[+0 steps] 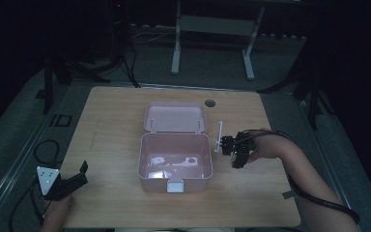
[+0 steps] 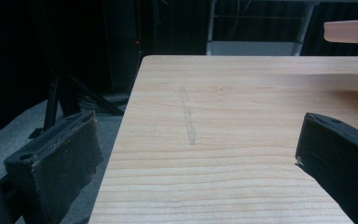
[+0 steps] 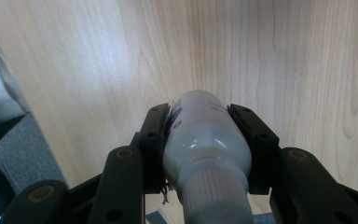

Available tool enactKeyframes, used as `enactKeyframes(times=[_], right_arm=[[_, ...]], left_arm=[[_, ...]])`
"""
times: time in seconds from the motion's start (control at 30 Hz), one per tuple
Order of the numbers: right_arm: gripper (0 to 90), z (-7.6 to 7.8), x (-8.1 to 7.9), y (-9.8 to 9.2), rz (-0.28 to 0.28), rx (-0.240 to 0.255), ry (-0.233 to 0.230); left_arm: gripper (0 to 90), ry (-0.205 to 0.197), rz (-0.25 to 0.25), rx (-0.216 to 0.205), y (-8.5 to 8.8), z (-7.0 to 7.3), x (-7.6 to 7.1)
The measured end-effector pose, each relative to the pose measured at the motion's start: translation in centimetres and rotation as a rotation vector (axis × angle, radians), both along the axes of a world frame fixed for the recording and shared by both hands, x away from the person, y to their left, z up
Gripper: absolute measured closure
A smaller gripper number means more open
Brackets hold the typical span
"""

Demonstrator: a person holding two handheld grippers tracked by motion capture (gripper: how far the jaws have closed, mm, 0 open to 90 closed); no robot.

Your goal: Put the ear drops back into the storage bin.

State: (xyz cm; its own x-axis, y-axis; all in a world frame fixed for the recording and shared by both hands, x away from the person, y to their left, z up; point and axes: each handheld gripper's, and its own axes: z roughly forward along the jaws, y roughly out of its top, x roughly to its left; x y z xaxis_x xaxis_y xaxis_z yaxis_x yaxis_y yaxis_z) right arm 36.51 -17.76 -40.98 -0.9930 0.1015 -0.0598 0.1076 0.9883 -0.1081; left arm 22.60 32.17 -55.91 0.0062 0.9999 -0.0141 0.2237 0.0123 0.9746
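An open pink box [image 1: 175, 170] stands mid-table, its lid [image 1: 175, 117] folded back behind it and a white latch [image 1: 175, 186] on its front wall. Its inside shows only shiny reflections. My right gripper [image 1: 225, 144] hovers just right of the box, shut on a white tube [image 1: 219, 135]. In the right gripper view the tube [image 3: 205, 140] sits clamped between the two jaws of the gripper [image 3: 207, 119], ribbed cap toward the camera. My left gripper [image 1: 83, 173] rests open at the table's front left corner. Nothing lies between the wide-apart jaws of the left gripper [image 2: 193, 144].
The wooden table [image 1: 111, 125] has a round cable hole [image 1: 209, 103] at its back edge. Its left edge [image 2: 121, 130] runs just beside my left gripper, with dark floor and stand legs beyond. A corner of the pink box [image 2: 349, 30] shows at the upper right.
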Motion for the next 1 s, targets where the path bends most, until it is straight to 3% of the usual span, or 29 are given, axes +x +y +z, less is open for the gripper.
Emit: enactKeyframes(times=[0.47,0.67,1.0], right_arm=[[59.2,4.0,-1.0,4.0,0.039,0.028,-0.003],[59.2,5.3,-1.1,5.7,0.061,0.064,-0.001],[59.2,5.3,-0.9,8.1,0.085,0.094,-0.004]], left_arm=[[0.3,0.001,-0.001,-0.001,0.0,0.0,0.0],[0.3,0.001,-0.002,-0.002,0.1,0.0,0.0],[0.3,0.000,-0.005,-0.002,0.1,0.0,0.0]])
